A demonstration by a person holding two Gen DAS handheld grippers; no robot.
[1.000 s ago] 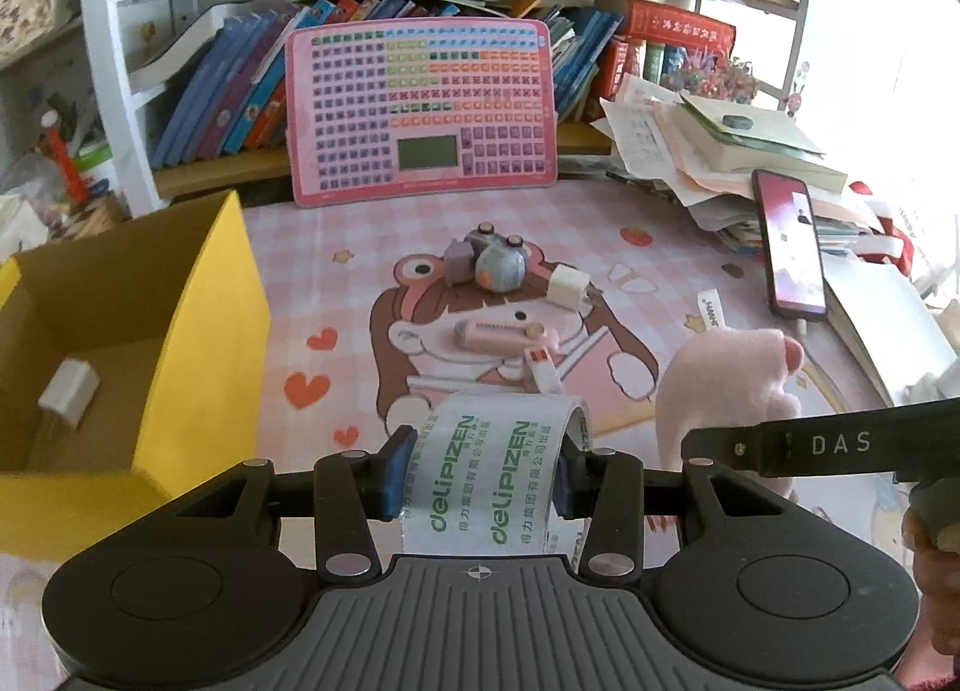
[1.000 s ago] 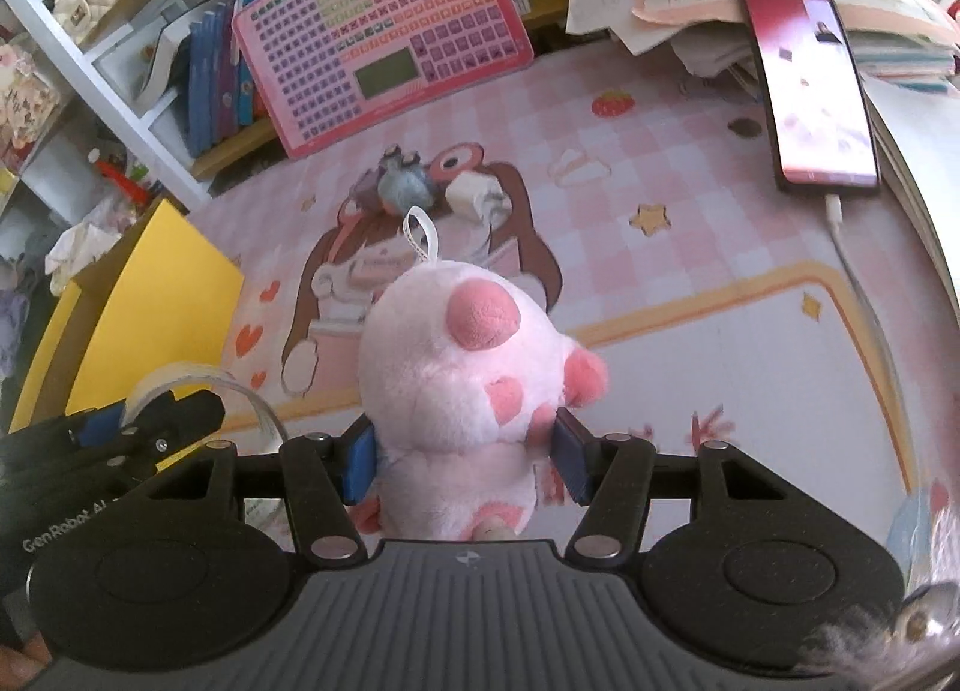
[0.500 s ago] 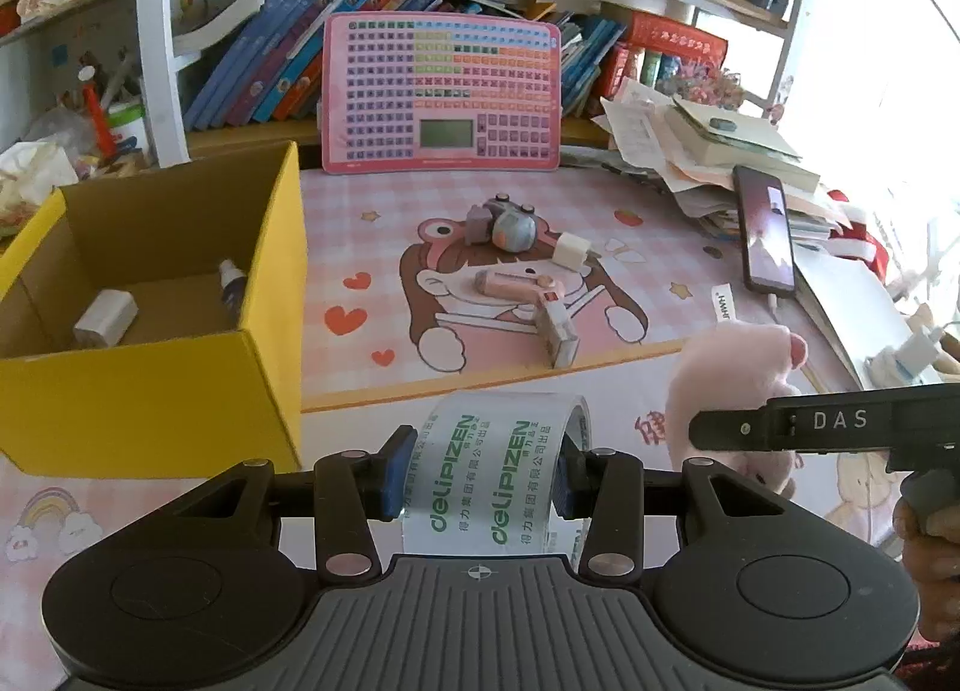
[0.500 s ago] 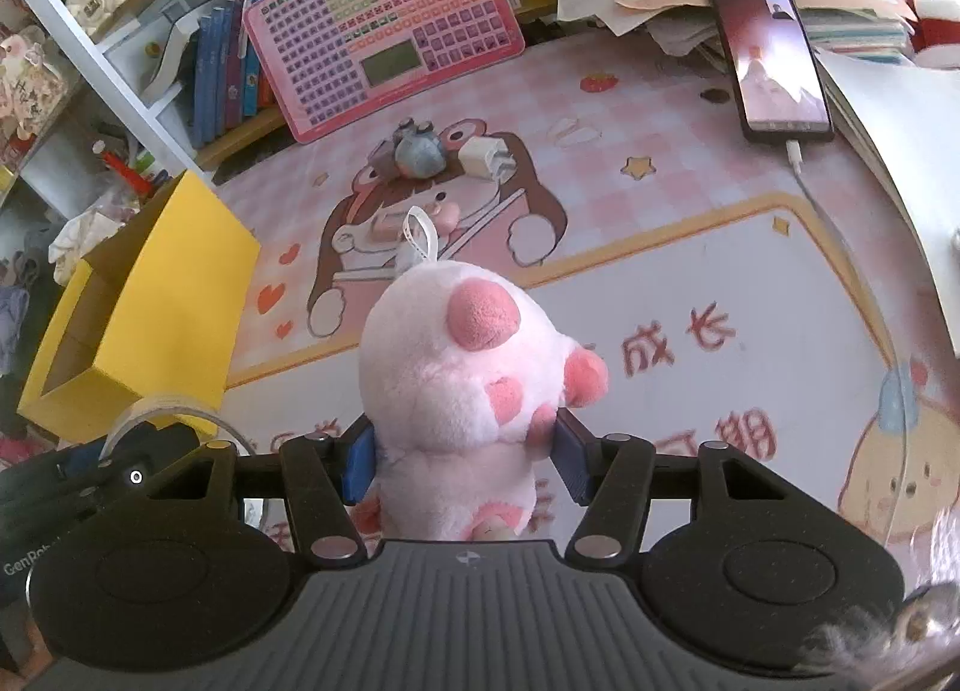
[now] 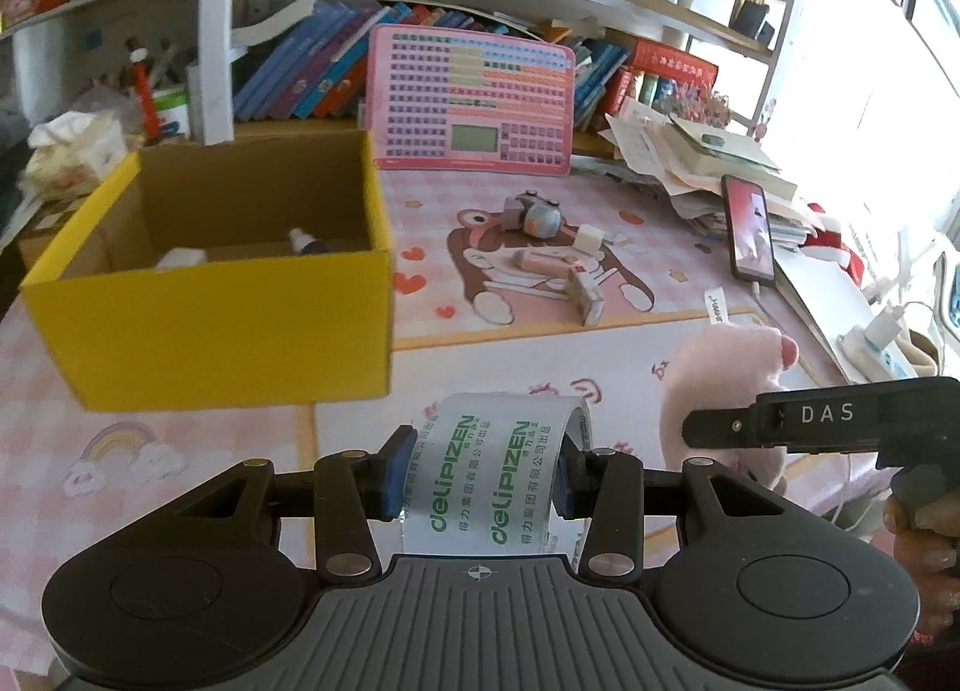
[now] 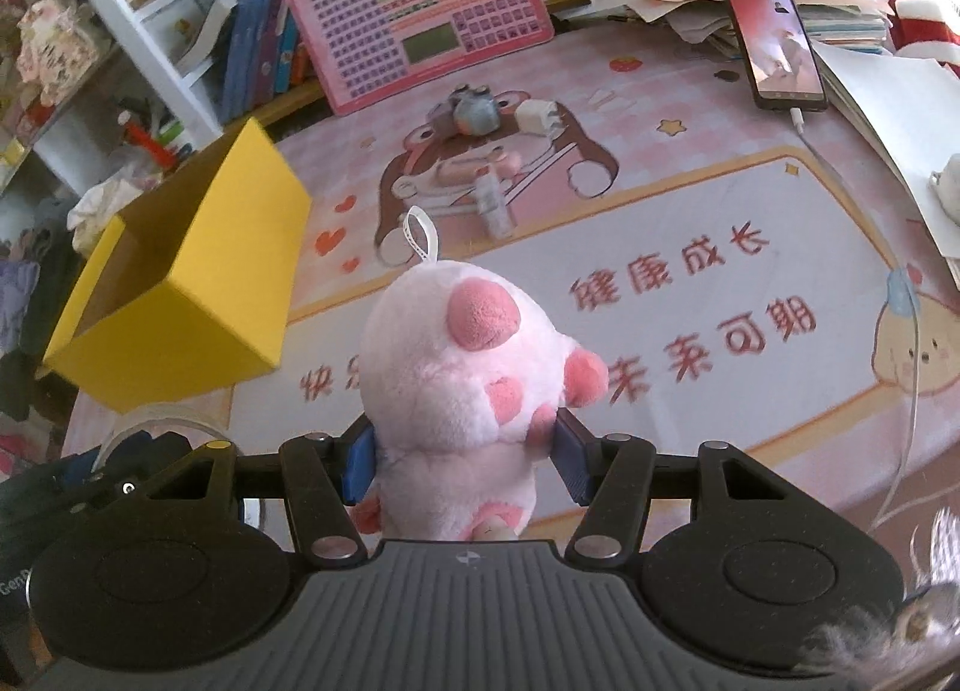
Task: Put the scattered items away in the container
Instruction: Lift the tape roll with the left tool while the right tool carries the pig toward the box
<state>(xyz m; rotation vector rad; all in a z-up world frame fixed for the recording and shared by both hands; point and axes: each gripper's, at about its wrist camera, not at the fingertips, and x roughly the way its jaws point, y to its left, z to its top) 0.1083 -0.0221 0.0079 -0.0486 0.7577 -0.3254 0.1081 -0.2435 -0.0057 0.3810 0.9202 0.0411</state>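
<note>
I am clamping a tape roll [image 5: 498, 475] in my left tongs [image 5: 480, 478] and gripping a pink plush toy [image 6: 462, 385] in my right tongs [image 6: 465, 454], near the yellow box [image 5: 228, 325].

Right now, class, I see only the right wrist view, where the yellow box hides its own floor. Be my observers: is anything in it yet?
Observer: Yes. In the left wrist view a white block lies on the floor of the yellow box.
Operator: Only that?
Observer: No, a small bottle with a white cap lies beside it.
Operator: I glimpse a clear ring at my lower left. What is it?
Observer: A roll of clear tape with green lettering; the left hand-held gripper is clamped on it.
</note>
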